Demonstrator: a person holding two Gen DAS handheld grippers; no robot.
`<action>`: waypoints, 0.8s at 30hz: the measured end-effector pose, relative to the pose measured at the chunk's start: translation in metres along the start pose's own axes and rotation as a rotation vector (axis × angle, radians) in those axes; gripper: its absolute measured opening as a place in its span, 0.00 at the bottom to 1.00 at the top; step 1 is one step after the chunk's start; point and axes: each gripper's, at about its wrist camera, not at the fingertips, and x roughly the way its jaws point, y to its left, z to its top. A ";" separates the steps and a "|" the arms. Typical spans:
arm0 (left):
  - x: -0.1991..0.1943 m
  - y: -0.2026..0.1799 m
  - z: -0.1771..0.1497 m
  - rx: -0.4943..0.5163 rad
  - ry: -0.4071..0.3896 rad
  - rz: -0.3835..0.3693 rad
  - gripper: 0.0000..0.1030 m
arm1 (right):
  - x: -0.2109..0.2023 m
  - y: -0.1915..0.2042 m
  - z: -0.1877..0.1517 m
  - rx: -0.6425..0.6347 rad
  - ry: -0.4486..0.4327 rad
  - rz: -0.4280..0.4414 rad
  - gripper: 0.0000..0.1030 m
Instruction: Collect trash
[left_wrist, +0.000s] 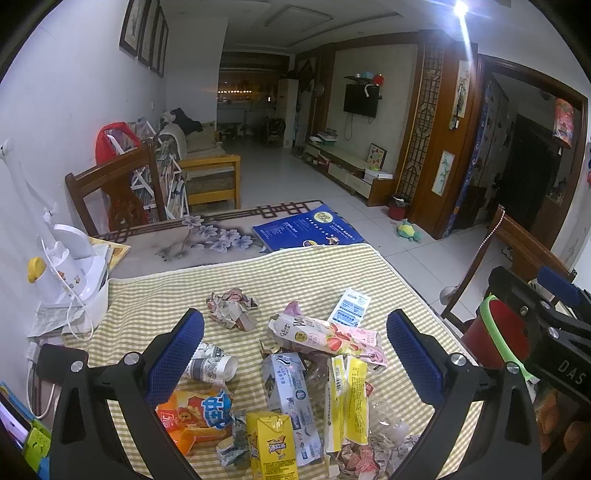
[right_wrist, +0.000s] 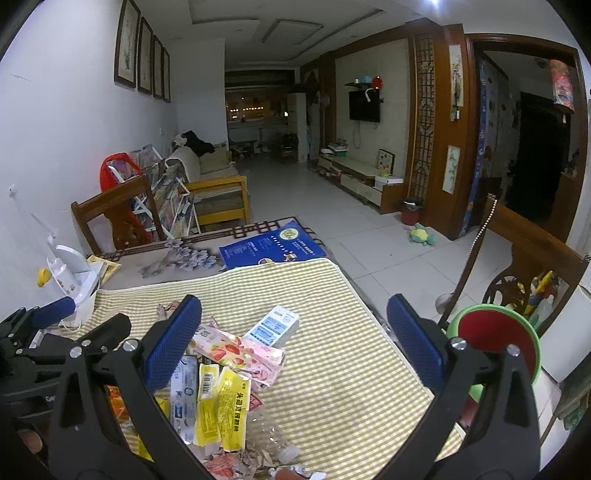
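Observation:
Trash lies on the checked yellow cloth: a crumpled paper ball, a pink strawberry wrapper, a yellow wrapper, a light blue carton, a yellow drink box, an orange snack bag, a paper cup on its side and a white-blue pack. My left gripper hovers open over the pile. My right gripper is open too, above the pink wrapper, yellow wrapper and white-blue pack. A red bin with a green rim stands at the table's right edge.
A white appliance with a cord sits at the table's left. A blue booklet lies at the far edge. Wooden chairs stand behind and to the right. Crushed clear plastic bottle and paper scraps lie near the front.

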 end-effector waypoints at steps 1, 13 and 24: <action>0.000 0.000 0.000 0.000 0.001 -0.001 0.92 | 0.000 0.000 0.000 -0.001 0.003 0.002 0.96; 0.000 0.002 0.000 -0.003 0.003 -0.001 0.92 | 0.000 -0.003 -0.001 0.017 0.013 0.020 0.96; 0.001 0.002 -0.002 -0.003 0.008 -0.014 0.92 | 0.001 -0.008 -0.002 0.029 0.017 0.001 0.96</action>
